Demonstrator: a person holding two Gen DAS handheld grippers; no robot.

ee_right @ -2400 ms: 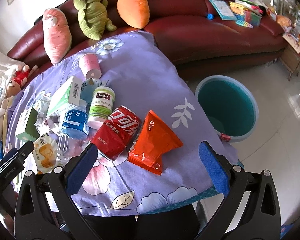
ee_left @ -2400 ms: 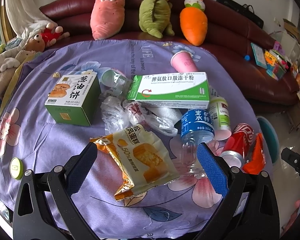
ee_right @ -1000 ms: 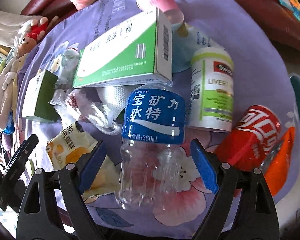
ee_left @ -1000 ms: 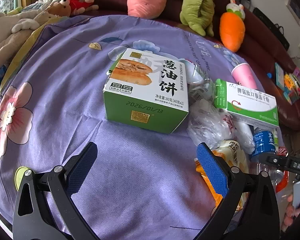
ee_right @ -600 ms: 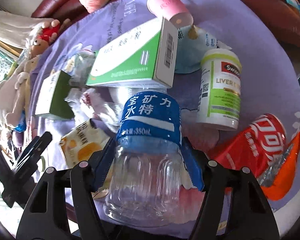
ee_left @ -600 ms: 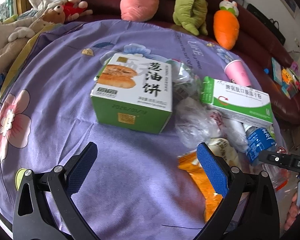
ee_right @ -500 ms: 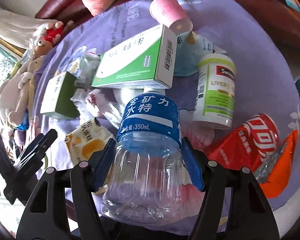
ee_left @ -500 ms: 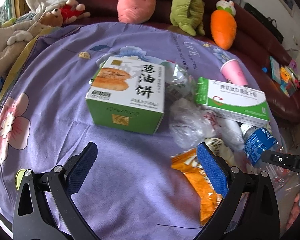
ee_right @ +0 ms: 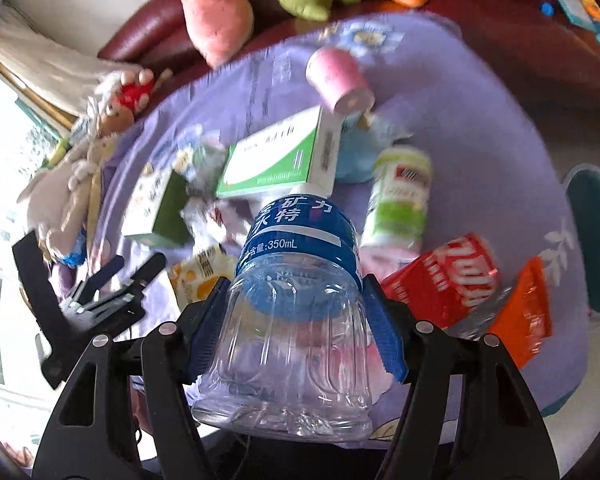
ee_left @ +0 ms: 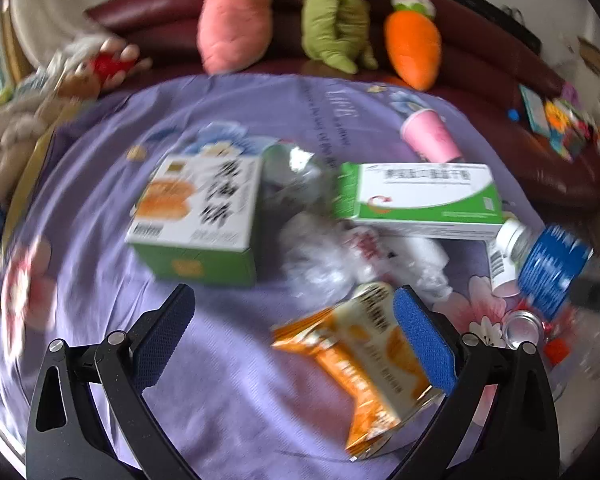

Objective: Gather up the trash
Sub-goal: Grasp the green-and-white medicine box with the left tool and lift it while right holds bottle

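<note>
My right gripper (ee_right: 294, 322) is shut on an empty clear water bottle (ee_right: 296, 280) with a blue label, lifted off the purple cloth. The same water bottle (ee_left: 550, 266) shows at the right edge of the left wrist view. My left gripper (ee_left: 292, 334) hangs open above the cloth, nothing between its pads; an orange snack wrapper (ee_left: 374, 354) lies by its right finger. Trash on the table: a green cake box (ee_left: 200, 216), a green-white medicine box (ee_left: 420, 200), crumpled plastic (ee_left: 332, 256), a pink cup (ee_left: 430, 136), a white supplement bottle (ee_right: 400, 196), a crushed red can (ee_right: 452, 280) and an orange-red packet (ee_right: 524, 316).
A teal bin (ee_right: 596, 236) stands on the floor past the table's right edge. A dark red sofa (ee_left: 500, 60) with plush toys (ee_left: 234, 16) runs behind the table. More soft toys (ee_right: 72, 184) crowd the left side.
My right gripper closed on the water bottle and raised it off the cloth. My left gripper drew back and up from the green cake box, so the snack wrapper now lies by its right finger.
</note>
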